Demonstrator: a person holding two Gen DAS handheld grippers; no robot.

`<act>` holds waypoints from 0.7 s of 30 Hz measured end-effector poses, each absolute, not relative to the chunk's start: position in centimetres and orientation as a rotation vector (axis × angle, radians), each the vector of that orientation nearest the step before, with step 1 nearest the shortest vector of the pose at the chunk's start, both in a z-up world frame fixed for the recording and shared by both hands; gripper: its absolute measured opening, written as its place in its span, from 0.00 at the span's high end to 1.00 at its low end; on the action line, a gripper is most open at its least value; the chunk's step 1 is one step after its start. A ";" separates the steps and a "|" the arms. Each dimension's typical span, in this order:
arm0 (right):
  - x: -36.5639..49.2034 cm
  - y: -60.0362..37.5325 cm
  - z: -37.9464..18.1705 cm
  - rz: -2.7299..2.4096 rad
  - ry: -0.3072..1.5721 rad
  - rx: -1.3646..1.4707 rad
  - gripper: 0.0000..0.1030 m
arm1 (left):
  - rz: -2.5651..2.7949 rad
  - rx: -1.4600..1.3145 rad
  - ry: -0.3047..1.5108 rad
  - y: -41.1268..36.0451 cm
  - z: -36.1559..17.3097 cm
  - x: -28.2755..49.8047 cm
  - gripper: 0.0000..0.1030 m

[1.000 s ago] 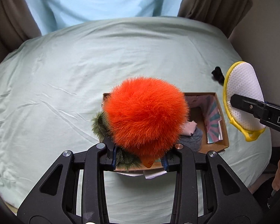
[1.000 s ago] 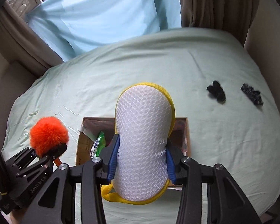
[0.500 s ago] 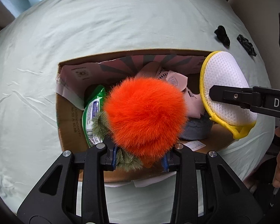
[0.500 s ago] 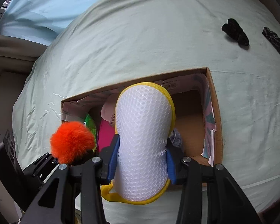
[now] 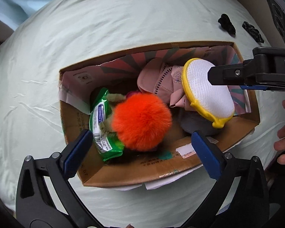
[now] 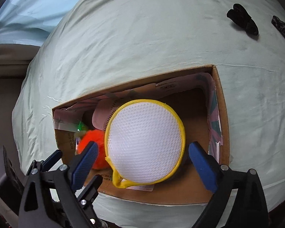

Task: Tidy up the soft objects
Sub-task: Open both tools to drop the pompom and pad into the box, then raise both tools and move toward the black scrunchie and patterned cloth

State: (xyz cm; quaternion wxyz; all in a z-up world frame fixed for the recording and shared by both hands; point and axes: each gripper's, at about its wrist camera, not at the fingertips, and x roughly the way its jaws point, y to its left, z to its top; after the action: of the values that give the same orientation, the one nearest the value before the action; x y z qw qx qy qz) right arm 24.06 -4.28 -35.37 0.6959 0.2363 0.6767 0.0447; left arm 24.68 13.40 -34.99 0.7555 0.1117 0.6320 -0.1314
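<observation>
Left wrist: close, looking down into cardboard box (image 5: pixel 138 174) at frame centre | Right wrist: likewise, box (image 6: pixel 221 102) lower centre | Shared: box interior, bedsheet (image 5: pixel 123 19).

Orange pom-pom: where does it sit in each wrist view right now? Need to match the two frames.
Left wrist: orange pom-pom at centre frame, inside the cardboard box, beside the green packet.
Right wrist: lower left, mostly hidden behind the white mesh pad and a blue finger pad.
Shared landmark: the yellow-rimmed white mesh pad, right of the pom-pom in both.
</observation>
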 end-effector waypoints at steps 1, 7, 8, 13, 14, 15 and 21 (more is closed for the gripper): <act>23.9 -4.3 -35.3 0.098 1.506 0.523 0.08 | -0.287 0.235 1.384 13.7 -34.9 24.5 0.00; 22.9 -4.3 -34.8 0.093 1.490 0.509 0.08 | -0.275 0.183 1.377 15.1 -34.1 23.5 0.00; 22.7 -4.3 -34.5 0.092 1.485 0.510 0.08 | -0.276 0.177 1.372 15.3 -33.8 23.4 0.00; 21.8 -4.2 -32.7 0.092 1.443 0.495 0.08 | -0.276 0.152 1.328 16.0 -31.6 22.3 0.00; 21.4 -4.2 -32.1 0.094 1.432 0.488 0.08 | -0.275 0.148 1.317 16.1 -31.0 22.2 0.00; 21.2 -4.1 -31.6 0.094 1.423 0.483 0.08 | -0.275 0.145 1.305 16.2 -30.4 22.1 0.00; 19.2 -4.2 -27.4 0.108 1.353 0.482 0.08 | -0.283 0.122 1.205 16.9 -25.4 20.4 0.00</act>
State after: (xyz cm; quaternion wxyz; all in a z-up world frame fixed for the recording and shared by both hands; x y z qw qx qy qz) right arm 19.24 -4.17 -27.36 0.7516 0.2208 0.6196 0.0492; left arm 20.35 16.90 -25.45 0.8129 0.0572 0.5643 -0.1326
